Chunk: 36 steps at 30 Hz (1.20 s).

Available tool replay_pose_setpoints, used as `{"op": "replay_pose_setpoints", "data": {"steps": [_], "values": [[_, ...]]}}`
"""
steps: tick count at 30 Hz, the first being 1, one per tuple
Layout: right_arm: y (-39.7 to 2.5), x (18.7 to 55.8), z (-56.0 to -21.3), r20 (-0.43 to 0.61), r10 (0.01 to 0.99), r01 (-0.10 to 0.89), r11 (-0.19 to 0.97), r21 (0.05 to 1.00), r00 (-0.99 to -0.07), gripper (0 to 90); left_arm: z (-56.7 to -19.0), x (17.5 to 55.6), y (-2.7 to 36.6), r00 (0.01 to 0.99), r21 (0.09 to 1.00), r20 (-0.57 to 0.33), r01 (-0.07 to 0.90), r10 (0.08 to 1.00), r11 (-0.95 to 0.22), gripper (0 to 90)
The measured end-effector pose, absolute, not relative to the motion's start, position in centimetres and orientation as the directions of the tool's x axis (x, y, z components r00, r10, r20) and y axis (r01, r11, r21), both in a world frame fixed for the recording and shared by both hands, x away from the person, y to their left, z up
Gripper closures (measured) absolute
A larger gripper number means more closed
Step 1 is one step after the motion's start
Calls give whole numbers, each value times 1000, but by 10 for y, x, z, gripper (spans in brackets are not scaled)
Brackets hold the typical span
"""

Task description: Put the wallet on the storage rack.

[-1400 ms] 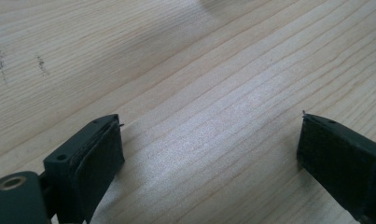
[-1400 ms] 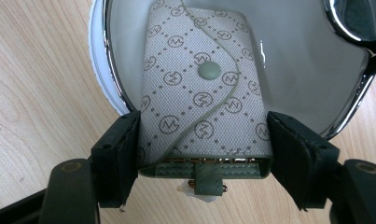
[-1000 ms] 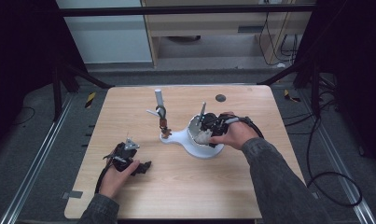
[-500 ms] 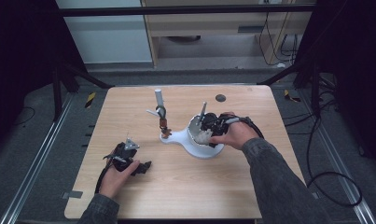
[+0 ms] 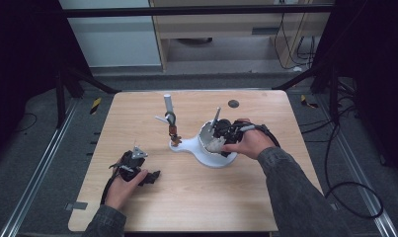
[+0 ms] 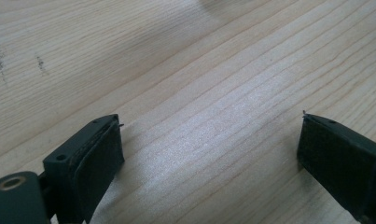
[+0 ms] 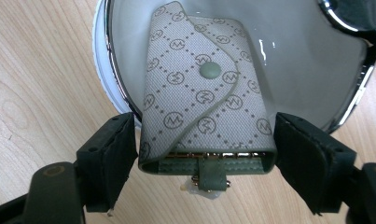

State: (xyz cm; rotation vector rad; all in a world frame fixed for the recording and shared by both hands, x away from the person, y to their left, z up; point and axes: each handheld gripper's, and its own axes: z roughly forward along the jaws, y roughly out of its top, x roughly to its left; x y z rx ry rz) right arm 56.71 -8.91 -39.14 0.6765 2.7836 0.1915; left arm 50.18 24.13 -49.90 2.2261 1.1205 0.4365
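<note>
A grey monogram key pouch with green trim and a round snap lies half in a shiny white dish, its near end overhanging the rim above the wood. My right gripper has one black jaw against each side of the pouch and is shut on it. In the high view the right gripper sits at the dish of a white stand. My left gripper is open over bare wood with nothing between its jaws. It rests low at the table's front left.
The white stand carries an upright post with a small brown item hanging on it. A dark round disc lies near the table's far edge. Bare wood spreads across the table's front middle.
</note>
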Motion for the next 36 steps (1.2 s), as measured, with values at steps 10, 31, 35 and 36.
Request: {"op": "replay_pose_setpoints", "data": {"steps": [10, 31, 35, 36], "values": [[-93, 560, -379, -237, 486, 433, 868, 245, -841, 154, -499, 502, 241, 588, 644, 22, 610, 808, -461, 57], [-111, 553, -362, -240, 528, 446, 834, 324, -815, 109, -501, 501, 240, 587, 648, 20, 609, 810, -457, 23], [-117, 551, -357, -232, 548, 455, 817, 353, -804, 97, -502, 501, 240, 586, 651, 22, 607, 810, -456, 14], [-119, 550, -356, -224, 556, 459, 809, 367, -801, 96, -502, 501, 240, 586, 652, 22, 606, 810, -456, 10]]}}
